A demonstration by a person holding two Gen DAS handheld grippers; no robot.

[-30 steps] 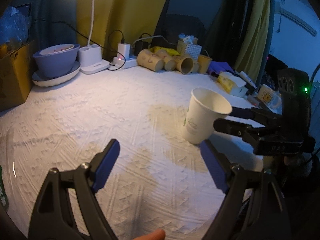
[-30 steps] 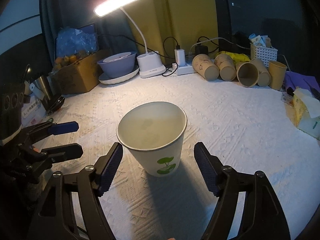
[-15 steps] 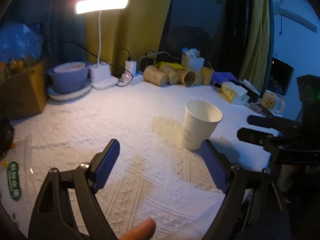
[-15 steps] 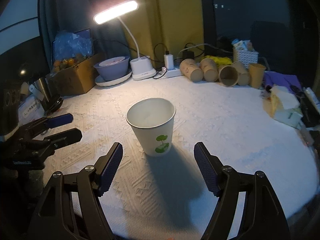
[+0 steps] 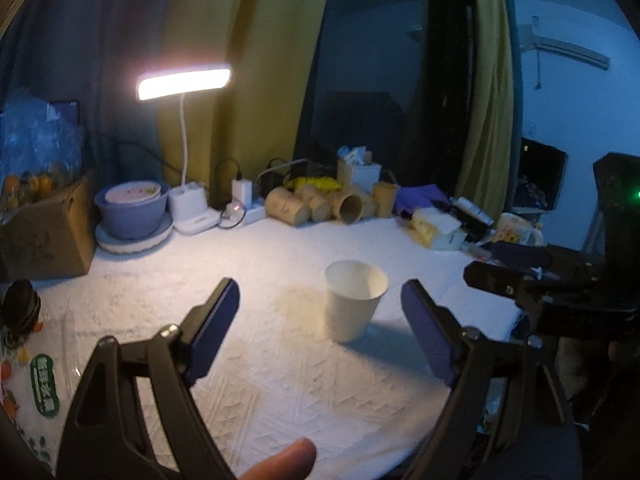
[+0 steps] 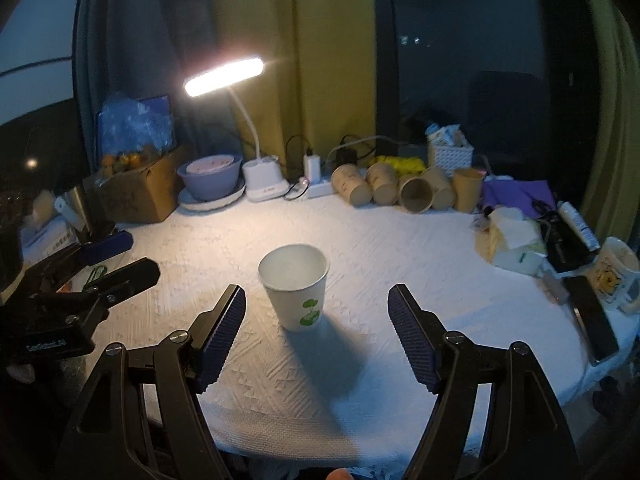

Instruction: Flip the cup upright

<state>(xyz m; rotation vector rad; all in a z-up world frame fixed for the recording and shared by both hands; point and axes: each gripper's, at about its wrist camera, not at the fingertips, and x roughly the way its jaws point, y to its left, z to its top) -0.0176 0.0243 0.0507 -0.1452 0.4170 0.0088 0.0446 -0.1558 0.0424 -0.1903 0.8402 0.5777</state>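
A white paper cup [image 5: 354, 302] with a green leaf print stands upright, mouth up, on the white tablecloth [image 5: 256, 264]; it also shows in the right wrist view [image 6: 296, 286]. My left gripper [image 5: 320, 320] is open and empty, back from the cup, which sits between and beyond its fingers. My right gripper [image 6: 316, 326] is open and empty, also back from the cup. Each gripper shows in the other's view: the right one at the right edge [image 5: 520, 270], the left one at the left edge [image 6: 112, 260].
A lit desk lamp [image 6: 256, 152], a purple bowl on a plate [image 6: 210, 180], a cardboard box [image 6: 136, 188] and several brown paper cups [image 6: 404, 190] line the back. A tissue pack [image 6: 514, 238], a mug [image 6: 616, 276] and a phone [image 6: 592, 316] lie at the right edge.
Both grippers have drawn back and risen away from the cup, which now looks smaller and farther off. The cup stays upright in the same spot.
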